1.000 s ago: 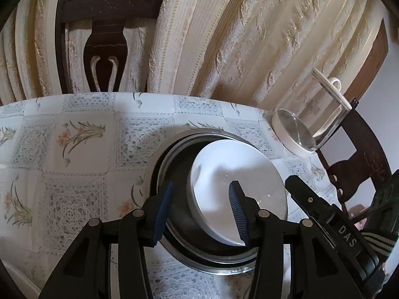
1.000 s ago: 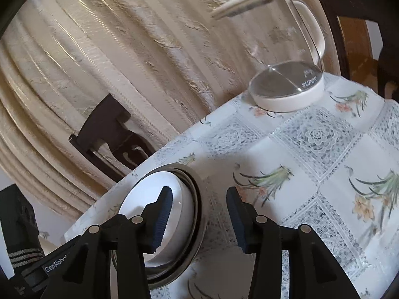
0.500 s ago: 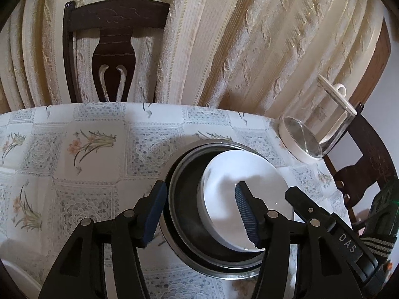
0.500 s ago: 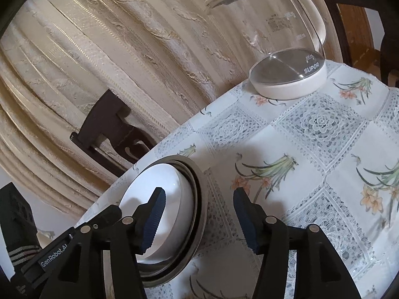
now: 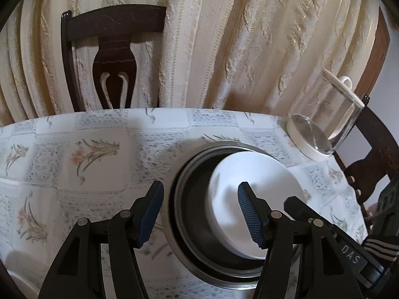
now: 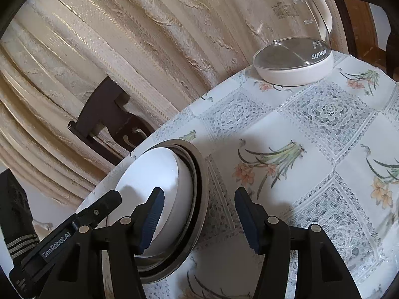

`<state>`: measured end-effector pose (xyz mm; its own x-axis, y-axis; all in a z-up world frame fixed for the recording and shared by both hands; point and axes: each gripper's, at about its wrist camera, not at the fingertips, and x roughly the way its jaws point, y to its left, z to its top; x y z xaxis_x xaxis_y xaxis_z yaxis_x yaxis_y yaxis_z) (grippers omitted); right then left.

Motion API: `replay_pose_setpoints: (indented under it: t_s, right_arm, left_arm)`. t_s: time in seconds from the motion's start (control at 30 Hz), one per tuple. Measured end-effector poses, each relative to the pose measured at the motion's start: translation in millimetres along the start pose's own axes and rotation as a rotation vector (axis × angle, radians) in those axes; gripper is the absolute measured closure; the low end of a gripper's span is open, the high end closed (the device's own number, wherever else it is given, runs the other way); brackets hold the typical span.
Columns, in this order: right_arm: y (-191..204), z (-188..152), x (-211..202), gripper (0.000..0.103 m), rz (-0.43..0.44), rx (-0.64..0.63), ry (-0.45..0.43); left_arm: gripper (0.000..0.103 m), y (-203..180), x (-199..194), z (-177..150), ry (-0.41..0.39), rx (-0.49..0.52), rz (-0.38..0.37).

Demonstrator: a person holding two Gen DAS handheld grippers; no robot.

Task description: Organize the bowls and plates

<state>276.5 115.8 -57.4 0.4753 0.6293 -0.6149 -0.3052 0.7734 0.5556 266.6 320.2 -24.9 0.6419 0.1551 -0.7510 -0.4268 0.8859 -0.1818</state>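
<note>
Fingers (image 5: 250,214) of both grippers — wide apart, empty.

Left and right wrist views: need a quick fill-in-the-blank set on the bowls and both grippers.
1. The white bowl sits inside the ____ bowl.
2. Both the left gripper and the right gripper are ____.
3. The glass kettle stands on the ____.

Missing words: metal; open; tablecloth

Bare tablecloth (image 5: 94,174) left, glass kettle (image 6: 294,57) far right, nested bowls (image 5: 249,199) central
</note>
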Motion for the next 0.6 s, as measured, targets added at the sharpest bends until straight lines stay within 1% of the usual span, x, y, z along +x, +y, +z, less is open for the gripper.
replay_pose_setpoints:
  t_s: [0.13,0.2,0.23,0.37,0.6]
  right_arm:
    - [0.2,0.1,2.2,0.041,-0.002,-0.002,0.005]
    - [0.2,0.3,2.5,0.041,-0.002,-0.004,0.007]
    - [0.3,0.3,2.6,0.041,-0.003,-0.005,0.009]
    - [-0.3,0.8,4.3,0.04,-0.004,-0.001,0.016]
    - [0.3,1.1,4.5,0.038,-0.002,-0.007,0.015]
  left_arm:
    - [0.04,12.1,9.7,-3.2,0.036,-0.026,0.022]
    - [0.04,16.0,11.8,-5.5,0.043,-0.038,0.018]
    - [0.04,16.7,11.8,-5.7,0.044,-0.042,0.01]
    - [0.04,14.5,11.0,-5.8,0.039,-0.026,0.019]
    - [0.04,23.3,10.2,-3.4,0.031,-0.058,0.026]
